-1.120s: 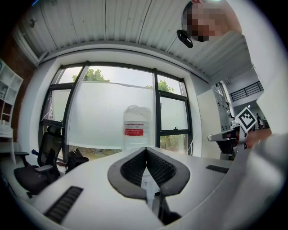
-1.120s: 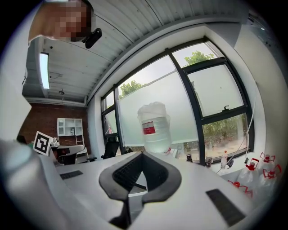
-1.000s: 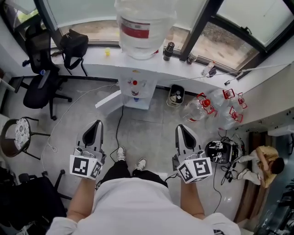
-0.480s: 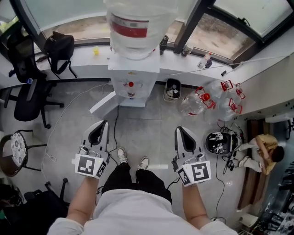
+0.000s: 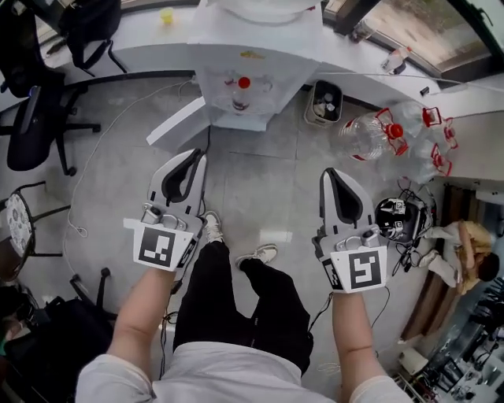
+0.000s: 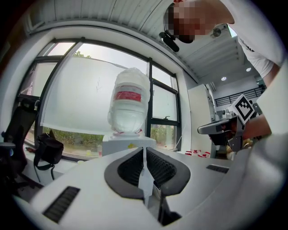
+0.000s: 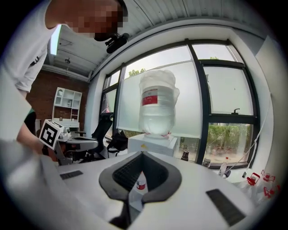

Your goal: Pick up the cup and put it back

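Note:
The white water dispenser (image 5: 244,47) stands against the window ledge at the top of the head view. A red tap (image 5: 244,82) shows in its recess, with a small clear cup-like thing (image 5: 238,101) under it; I cannot tell more about it. A small yellow cup (image 5: 166,14) sits on the ledge to the left. My left gripper (image 5: 197,153) is shut and empty, held out over the floor short of the dispenser. My right gripper (image 5: 329,171) is level with it, jaws meeting, nothing held. The dispenser's bottle (image 6: 128,105) fills the left gripper view ahead; the bottle (image 7: 156,105) also shows in the right gripper view.
A black office chair (image 5: 35,118) and a black bag (image 5: 87,20) are at the left, a stool (image 5: 12,228) below them. A white panel (image 5: 179,122) leans by the dispenser. A bin (image 5: 324,102), empty water bottles (image 5: 386,130) and a helmet (image 5: 398,219) lie right.
Both grippers have sunk and moved toward the dispenser, staying shut. The dispenser now looms larger, and its bottle has slid out of the top of the head view.

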A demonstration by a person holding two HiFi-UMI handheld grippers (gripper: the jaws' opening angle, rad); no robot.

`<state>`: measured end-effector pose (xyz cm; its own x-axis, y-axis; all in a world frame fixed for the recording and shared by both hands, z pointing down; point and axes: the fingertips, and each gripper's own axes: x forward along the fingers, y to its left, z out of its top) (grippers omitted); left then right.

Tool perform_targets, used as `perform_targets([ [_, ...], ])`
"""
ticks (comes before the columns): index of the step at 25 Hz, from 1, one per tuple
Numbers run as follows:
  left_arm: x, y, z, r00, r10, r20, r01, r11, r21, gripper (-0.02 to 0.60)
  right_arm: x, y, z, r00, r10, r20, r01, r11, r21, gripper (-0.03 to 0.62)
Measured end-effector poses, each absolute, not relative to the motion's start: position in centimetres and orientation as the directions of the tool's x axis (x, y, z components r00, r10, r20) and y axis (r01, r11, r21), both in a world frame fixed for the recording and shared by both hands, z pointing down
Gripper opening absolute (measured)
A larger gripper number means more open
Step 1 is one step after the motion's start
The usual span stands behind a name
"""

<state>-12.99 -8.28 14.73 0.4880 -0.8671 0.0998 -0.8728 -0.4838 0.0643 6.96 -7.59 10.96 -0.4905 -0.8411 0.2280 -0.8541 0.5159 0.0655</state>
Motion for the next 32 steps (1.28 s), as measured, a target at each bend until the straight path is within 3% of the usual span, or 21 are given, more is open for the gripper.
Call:
perform_targets([
  [5, -10.7, -10.4, 23.2, 0.474, -0.872, 0.124, -0.880, -0.471, 0.050, 0.025, 8.4, -10.1, 21.0, -0.522, -0.808, 0.272, -0.834, 0.551, 0.039, 0.020],
  [11, -8.8, -12.6, 34.0, 0.486, -0.864, 0.131, -0.869, -0.494, -0.037, 0.033, 7.4, -11.6, 33.0, -0.566, -0.790, 0.237, -0.814, 0.581, -0.008, 0.020],
  [13, -8.2, -13.7, 37.5, 0.488, -0.863, 0.128, -0.868, -0.495, -0.034, 0.125, 7.4, -12.4, 36.2, -0.570, -0.793, 0.216, -0.813, 0.582, -0.011, 0.020],
  [28, -7.1, -22.1, 61.0, 0.494, -0.854, 0.165, -0.855, -0.511, -0.086, 0.385, 6.1, -19.0, 56.1, -0.622, -0.764, 0.171, -0.767, 0.638, 0.062, 0.020],
  [32, -7.2, -25.2, 67.1, 0.501, -0.844, 0.190, -0.848, -0.522, -0.086, 0.425, 6.2, -21.3, 59.3, -0.621, -0.771, 0.140, -0.768, 0.635, 0.084, 0.020],
])
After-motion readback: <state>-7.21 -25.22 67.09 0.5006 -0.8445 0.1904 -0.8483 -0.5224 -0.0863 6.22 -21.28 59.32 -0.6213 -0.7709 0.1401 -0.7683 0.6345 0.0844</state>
